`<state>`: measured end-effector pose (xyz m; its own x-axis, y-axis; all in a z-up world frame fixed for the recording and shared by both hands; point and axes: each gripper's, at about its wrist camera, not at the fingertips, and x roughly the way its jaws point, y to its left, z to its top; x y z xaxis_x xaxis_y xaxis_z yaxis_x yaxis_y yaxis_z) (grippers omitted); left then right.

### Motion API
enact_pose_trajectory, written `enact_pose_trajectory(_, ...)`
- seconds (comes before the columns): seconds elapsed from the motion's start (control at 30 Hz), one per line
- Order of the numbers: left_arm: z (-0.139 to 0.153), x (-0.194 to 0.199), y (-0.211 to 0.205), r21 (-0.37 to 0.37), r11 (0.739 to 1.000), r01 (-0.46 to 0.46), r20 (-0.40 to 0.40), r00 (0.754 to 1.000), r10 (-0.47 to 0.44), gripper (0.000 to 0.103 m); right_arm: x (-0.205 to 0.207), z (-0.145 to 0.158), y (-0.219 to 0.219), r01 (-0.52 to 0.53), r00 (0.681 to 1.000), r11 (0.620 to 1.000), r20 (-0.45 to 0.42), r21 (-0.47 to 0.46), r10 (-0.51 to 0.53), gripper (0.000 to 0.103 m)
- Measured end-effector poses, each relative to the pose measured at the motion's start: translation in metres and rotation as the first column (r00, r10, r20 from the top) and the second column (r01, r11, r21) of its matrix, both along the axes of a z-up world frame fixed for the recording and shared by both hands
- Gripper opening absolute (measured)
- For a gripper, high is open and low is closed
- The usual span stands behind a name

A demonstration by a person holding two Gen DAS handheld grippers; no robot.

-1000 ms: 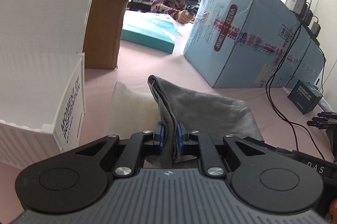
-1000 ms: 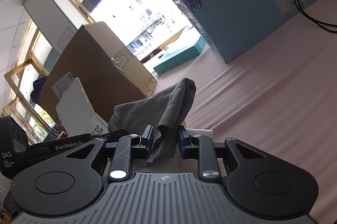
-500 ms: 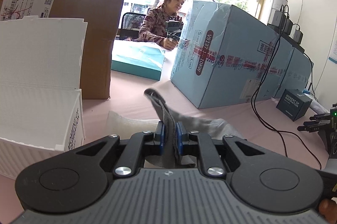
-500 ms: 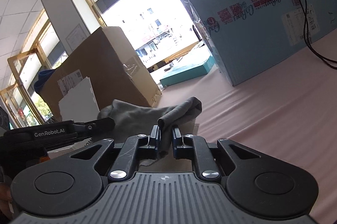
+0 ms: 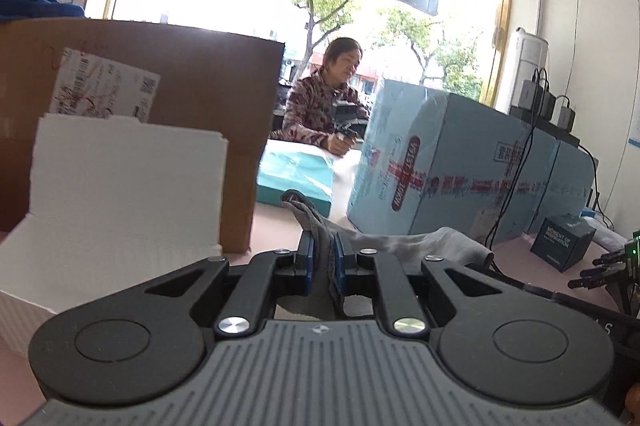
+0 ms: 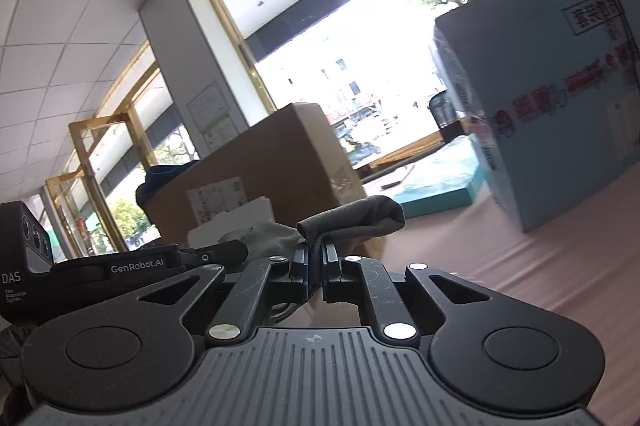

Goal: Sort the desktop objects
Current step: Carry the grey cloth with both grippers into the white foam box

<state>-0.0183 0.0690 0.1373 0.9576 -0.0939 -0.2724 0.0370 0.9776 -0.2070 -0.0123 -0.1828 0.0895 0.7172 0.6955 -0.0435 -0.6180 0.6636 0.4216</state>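
White box [image 5: 120, 194]: stands open at the left edge of the bench [image 5: 516, 262], its tall back flap upright, in front of a brown carton [image 5: 208, 86] with a paper label.
Brown carton: a blue bundle of fabric [image 5: 36, 2] sits on top of it at the far left.
Left tongs [image 5: 322, 258]: closed on a fold of the grey cloth [image 5: 384, 242], blue pads pressed to either side of it.
Grey cloth: held up off the bench, one corner sticking up past the left tongs, the rest trailing off to the right.
Right tongs [image 6: 316, 258]: pinched tight on another fold of the same cloth [image 6: 356, 218], which bunches in a roll above the tips.
Teal flat box [image 5: 296, 174]: lies further back on the bench, past the cloth.
Person [image 5: 324, 106]: seated behind the teal flat box, holding a dark device.
Big blue carton [image 5: 460, 166]: along the far right of the bench, taped in red, with black cables [image 5: 516, 162] draped over it.
Small dark box [image 5: 562, 240]: near the right edge.
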Motion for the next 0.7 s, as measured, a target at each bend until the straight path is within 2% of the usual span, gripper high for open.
enact_pose_trajectory(0.07,0.010,-0.011,0.019,-0.006,1.000,-0.021,0.035,0.999,0.021,0.008,-0.004,0.012,0.021,-0.028,0.999,1.000,0.027,-0.004,0.028,0.006)
enact_pose_trajectory(0.17,0.025,-0.030,0.053,0.002,0.995,-0.104,0.084,0.991,0.103,0.008,-0.010,0.030,0.057,-0.077,0.994,0.997,0.078,-0.011,0.078,0.006)
enact_pose_trajectory(0.3,0.039,-0.050,0.104,-0.033,0.983,-0.182,0.084,0.979,0.184,0.008,-0.015,0.044,0.109,-0.151,0.981,0.988,0.120,-0.028,0.153,0.006)
enact_pose_trajectory(0.4,0.037,-0.057,0.136,-0.037,0.972,-0.234,0.072,0.969,0.236,0.008,-0.009,0.040,0.143,-0.180,0.978,0.982,0.100,-0.056,0.185,0.006)
enact_pose_trajectory(0.53,0.016,-0.046,0.165,-0.049,0.962,-0.269,-0.011,0.963,0.269,0.008,0.002,0.027,0.181,-0.199,0.977,0.975,0.053,-0.097,0.205,0.006)
enact_pose_trajectory(0.7,-0.018,-0.011,0.171,-0.007,0.961,-0.276,-0.142,0.952,0.272,0.008,0.020,0.005,0.203,-0.185,0.983,0.971,-0.030,-0.150,0.183,0.006)
